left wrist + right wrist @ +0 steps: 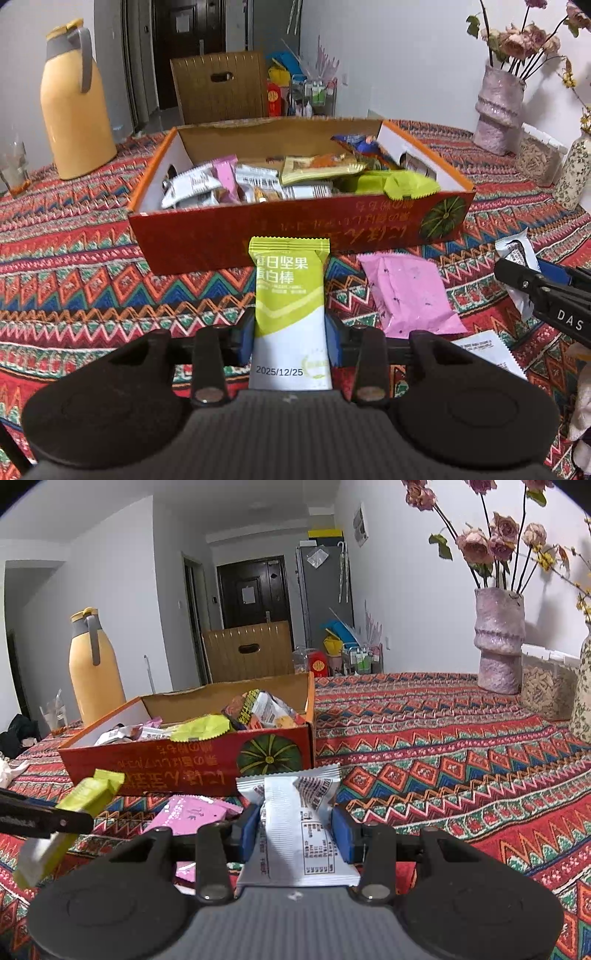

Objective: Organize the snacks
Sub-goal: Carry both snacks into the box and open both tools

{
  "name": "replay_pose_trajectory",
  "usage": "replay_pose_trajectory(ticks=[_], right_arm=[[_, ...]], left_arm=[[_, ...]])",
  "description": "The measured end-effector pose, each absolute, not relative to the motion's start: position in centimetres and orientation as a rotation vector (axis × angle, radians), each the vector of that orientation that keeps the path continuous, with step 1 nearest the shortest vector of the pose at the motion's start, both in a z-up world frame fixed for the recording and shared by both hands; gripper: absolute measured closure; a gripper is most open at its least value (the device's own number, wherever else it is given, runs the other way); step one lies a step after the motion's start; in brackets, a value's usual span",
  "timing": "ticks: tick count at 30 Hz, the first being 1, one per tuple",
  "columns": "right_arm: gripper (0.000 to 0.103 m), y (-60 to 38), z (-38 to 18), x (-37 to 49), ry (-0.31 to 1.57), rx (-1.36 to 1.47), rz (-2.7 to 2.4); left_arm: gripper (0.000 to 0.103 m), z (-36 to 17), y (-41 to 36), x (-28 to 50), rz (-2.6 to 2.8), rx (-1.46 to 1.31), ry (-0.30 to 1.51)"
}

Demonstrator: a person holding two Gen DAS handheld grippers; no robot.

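Left tongs [290,341] clamped on a green-and-white foil snack bar wrapper [290,306], held above the desk [74,266] just before the near wall of the red open cardboard box [258,240] (already holding mixed snack packets). Right tongs [295,830] clamped on a white crinkled snack packet [291,827], near the box's right front corner. Pink flat snack packet [406,295] lies on the desk between them, beside the box.

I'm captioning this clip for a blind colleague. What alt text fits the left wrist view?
The left gripper clamps a green snack bar upright before an open orange box full of snacks. A pink packet lies on the patterned tablecloth to its right, a yellow jug stands far left.
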State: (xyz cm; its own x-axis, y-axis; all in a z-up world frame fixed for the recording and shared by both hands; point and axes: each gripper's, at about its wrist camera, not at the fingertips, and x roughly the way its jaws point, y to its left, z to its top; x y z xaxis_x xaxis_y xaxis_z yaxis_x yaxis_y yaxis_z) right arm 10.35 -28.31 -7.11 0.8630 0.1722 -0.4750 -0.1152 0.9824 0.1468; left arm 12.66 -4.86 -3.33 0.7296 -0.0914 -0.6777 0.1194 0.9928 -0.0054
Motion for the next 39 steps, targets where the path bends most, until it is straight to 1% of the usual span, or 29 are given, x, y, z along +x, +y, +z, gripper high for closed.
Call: replay_pose_trajectory(ticks=[13, 23, 28, 39], right_arm=[[0.061, -26.3, -2.9, 9.2, 0.418, 0.091, 0.194], [0.062, -23.9, 0.2, 11.2, 0.378, 0.084, 0.227], [0.062, -22.9, 1.3, 13.1, 0.367, 0.08, 0.236], [0.062, -20.6, 2.7, 18.6, 0.381, 0.06, 0.245]], left_arm=[[0.065, 2.1, -3.3, 11.4, -0.074, 0.009, 0.604], [0.065, 5.7, -1.9, 13.0, -0.024, -0.041, 0.53], [0.065, 6.6, -1.4, 15.0, -0.003, -0.061, 0.52], [0.065, 6.7, 0.1, 19.6, 0.049, -0.137, 0.519]])
